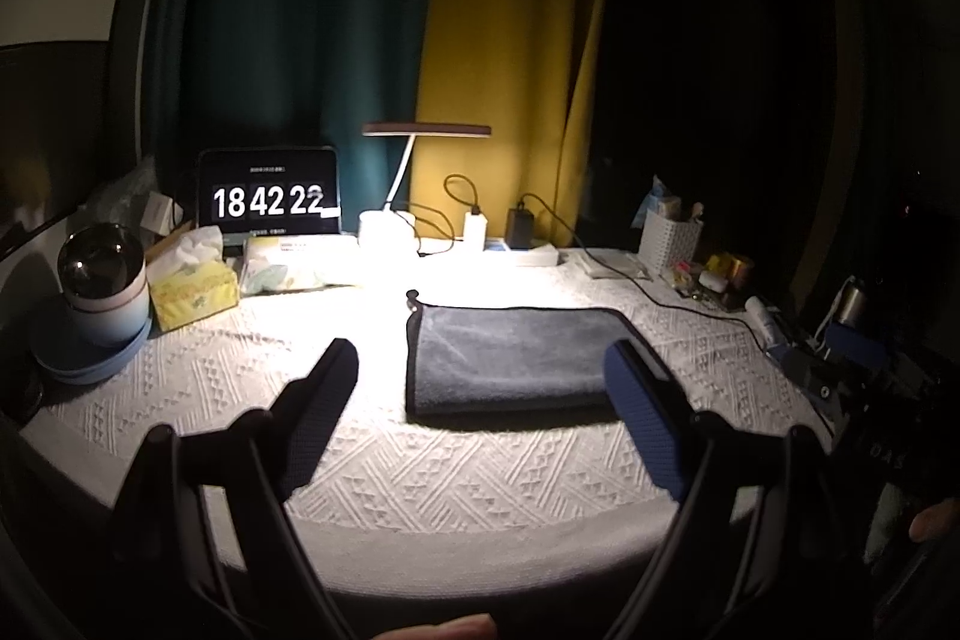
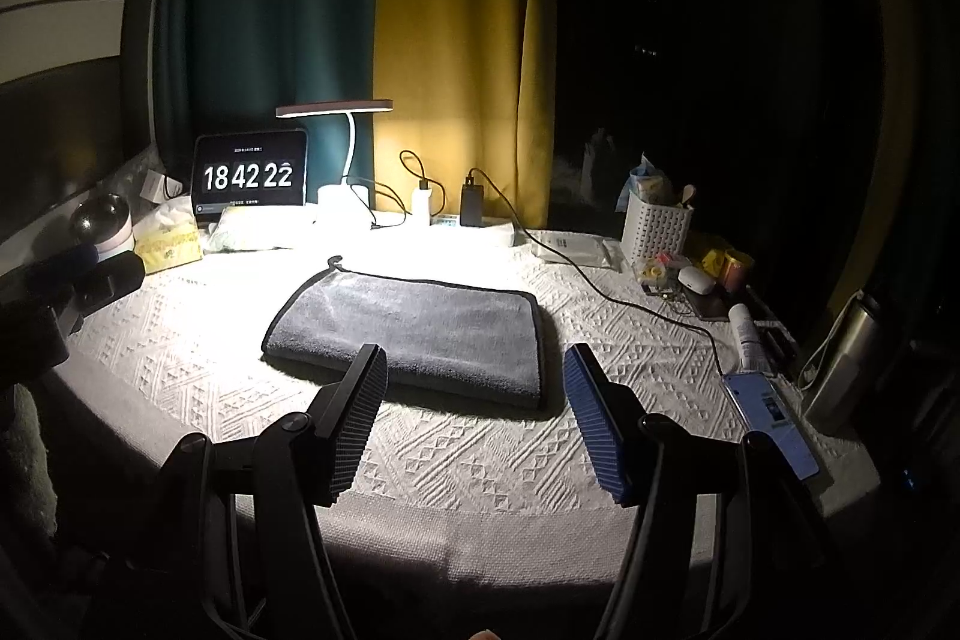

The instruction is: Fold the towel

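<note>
1. Towel (image 2: pixel 414 334): grey, dark-edged.
2. Tablecloth (image 2: pixel 468 460): white, raised diamond and zigzag weave.
3. Curtains: teal (image 1: pixel 312 10), mustard yellow (image 1: pixel 510 40).
4. Tissue box (image 1: pixel 193 293): yellow (printed pattern unclear).
5. Gripper pads (image 2: pixel 594 430): ribbed blue.

A desk lamp (image 1: pixel 426 131) glares onto the tablecloth (image 1: pixel 420 466); surroundings are dark, edges fisheye-warped.

Towel (image 1: pixel 510 358) near-right corner hidden behind blue finger (image 1: pixel 648 418).
</note>
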The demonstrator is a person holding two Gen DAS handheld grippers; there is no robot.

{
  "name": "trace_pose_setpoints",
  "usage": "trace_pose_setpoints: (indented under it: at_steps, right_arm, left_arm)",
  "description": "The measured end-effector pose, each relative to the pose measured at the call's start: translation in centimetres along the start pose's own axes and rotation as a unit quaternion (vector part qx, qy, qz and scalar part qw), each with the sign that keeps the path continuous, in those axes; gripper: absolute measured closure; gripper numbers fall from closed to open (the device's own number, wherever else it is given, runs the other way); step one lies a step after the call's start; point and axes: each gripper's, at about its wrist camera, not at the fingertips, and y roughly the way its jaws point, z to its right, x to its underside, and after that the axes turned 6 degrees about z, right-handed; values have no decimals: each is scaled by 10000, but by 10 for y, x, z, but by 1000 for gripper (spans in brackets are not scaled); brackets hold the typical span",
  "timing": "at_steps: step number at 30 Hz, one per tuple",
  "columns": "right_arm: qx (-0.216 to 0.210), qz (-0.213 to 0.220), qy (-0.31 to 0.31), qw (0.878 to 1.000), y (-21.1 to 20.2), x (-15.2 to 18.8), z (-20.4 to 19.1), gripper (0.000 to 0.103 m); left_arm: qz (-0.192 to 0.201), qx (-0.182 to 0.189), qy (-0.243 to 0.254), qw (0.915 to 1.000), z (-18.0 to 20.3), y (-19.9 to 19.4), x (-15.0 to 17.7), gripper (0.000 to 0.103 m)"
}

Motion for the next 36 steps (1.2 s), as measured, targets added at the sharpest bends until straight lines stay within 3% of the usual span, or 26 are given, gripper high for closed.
trace_pose_setpoints:
  at_steps: [36]
  right_arm:
    - [18, -7, 34, 10000, 2, 3, -1, 39]
  left_arm:
    - [-108, -45, 59, 9999, -1, 5, 3, 18]
